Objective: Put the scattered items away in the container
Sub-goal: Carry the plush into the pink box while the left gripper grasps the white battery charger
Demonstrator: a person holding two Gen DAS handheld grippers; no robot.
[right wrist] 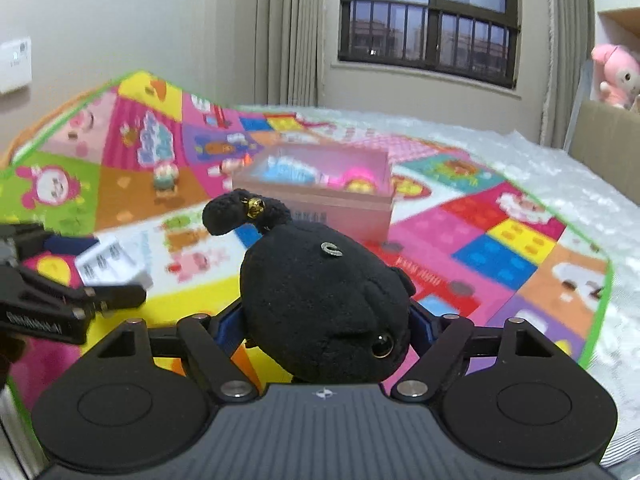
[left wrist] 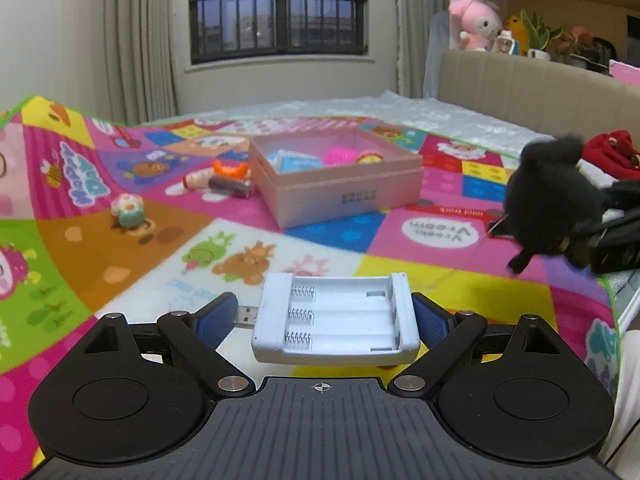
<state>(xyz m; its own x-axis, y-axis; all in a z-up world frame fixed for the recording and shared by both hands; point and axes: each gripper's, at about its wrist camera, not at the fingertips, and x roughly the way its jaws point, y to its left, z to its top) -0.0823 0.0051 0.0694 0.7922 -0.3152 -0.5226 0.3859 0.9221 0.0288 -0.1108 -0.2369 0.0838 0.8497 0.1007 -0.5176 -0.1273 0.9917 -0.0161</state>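
Play mat [left wrist: 460, 276] spread on bed; all loose items sit on it.

Toward mat's left edge: small pastel figurine [left wrist: 127, 209], alone. Next, just beside the left wall of the pink box [left wrist: 340, 194]: a cream tube-shaped piece [left wrist: 199, 179], an orange crab-like toy [left wrist: 231, 169] and a dark cylinder [left wrist: 232, 187], bunched close together.

Pink box stands open near mat centre. Inside: a light blue item [left wrist: 294, 161], a bright pink item [left wrist: 340, 156], a small red-and-yellow piece [left wrist: 369, 158].

Left claw [left wrist: 334, 320]: clenched on a white 3-slot battery charger [left wrist: 336, 322], USB plug pointing left, held above mat's near edge.

Right claw [right wrist: 326, 332]: grasping a black plush toy [right wrist: 324, 304], small gold bell on top, held off the mat toward its right edge.

Headboard shelf behind: pink plush [left wrist: 476, 22].
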